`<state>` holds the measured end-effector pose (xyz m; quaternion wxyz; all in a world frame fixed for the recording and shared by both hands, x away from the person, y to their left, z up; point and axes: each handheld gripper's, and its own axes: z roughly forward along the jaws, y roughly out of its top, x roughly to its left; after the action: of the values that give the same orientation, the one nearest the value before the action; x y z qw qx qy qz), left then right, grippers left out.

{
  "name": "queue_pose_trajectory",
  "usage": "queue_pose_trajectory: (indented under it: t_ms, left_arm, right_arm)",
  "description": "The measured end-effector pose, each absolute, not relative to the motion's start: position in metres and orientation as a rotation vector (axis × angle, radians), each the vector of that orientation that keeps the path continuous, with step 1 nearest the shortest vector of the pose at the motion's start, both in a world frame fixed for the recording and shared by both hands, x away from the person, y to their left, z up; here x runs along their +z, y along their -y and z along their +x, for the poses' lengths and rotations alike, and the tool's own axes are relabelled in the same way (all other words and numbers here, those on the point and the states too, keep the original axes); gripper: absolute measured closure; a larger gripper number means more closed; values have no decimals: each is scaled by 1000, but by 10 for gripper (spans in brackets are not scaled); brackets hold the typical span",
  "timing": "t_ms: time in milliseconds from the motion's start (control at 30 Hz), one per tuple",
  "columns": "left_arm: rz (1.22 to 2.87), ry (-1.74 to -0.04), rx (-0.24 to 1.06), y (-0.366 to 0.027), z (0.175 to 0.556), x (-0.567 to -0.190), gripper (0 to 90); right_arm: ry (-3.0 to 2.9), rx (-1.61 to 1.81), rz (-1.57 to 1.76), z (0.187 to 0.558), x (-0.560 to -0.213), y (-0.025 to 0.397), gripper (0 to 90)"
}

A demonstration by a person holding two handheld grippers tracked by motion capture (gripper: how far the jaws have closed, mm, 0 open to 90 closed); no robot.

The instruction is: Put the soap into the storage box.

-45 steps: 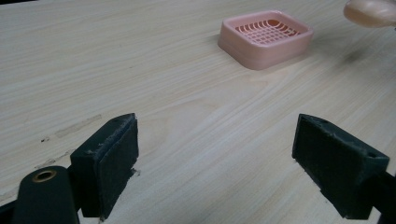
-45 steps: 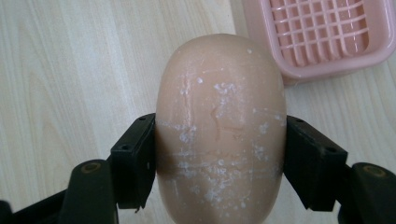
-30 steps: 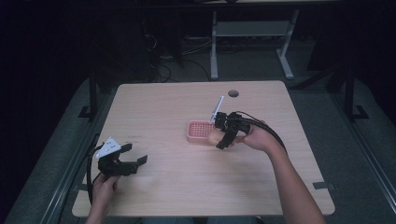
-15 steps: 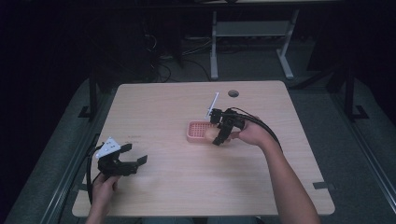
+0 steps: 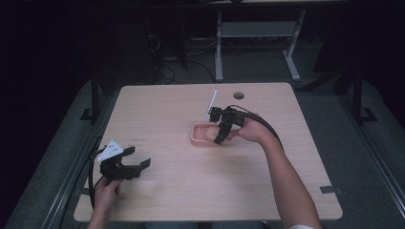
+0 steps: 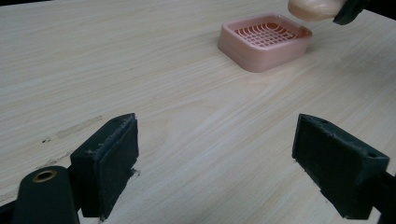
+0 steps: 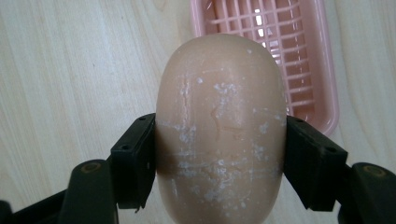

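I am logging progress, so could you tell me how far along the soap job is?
Done: the right gripper is clamped on the beige oval bar of soap. In hand: it holds the bar above the pink slatted plastic soap dish. Left: setting it in and releasing. The left gripper waits open.

The high view looks forward and down from above the person's side onto the whole pale wooden table (image 5: pixel 181 191), far enough off to take in the dark floor around it. The left gripper view sits low, close to the tabletop, facing across the wood grain between its own two black jaws toward the pink plastic grid-bottomed tray (image 6: pixel 265 41) some way off. The right gripper view looks steeply down from very close above, a smooth peach-coloured oval soap bar (image 7: pixel 220 121) taking up most of its middle. All three views share the tray (image 5: pixel 203 134) (image 7: pixel 299 51) and the wood around it.
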<state>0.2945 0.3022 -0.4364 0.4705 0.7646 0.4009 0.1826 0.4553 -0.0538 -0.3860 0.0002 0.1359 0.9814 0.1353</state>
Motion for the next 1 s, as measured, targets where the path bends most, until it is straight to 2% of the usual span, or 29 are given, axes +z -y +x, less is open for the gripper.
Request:
queue_pose_trajectory:
  t_ms: [833,1000]
  left_arm:
    - [1868,-991,443,-304,295,-436,143]
    - [1865,-995,443,-304,295,-436,142]
  right_arm:
    - [-3089,421,406,481,-379,28,319]
    - [-3102,426,412,486,-386,24,318]
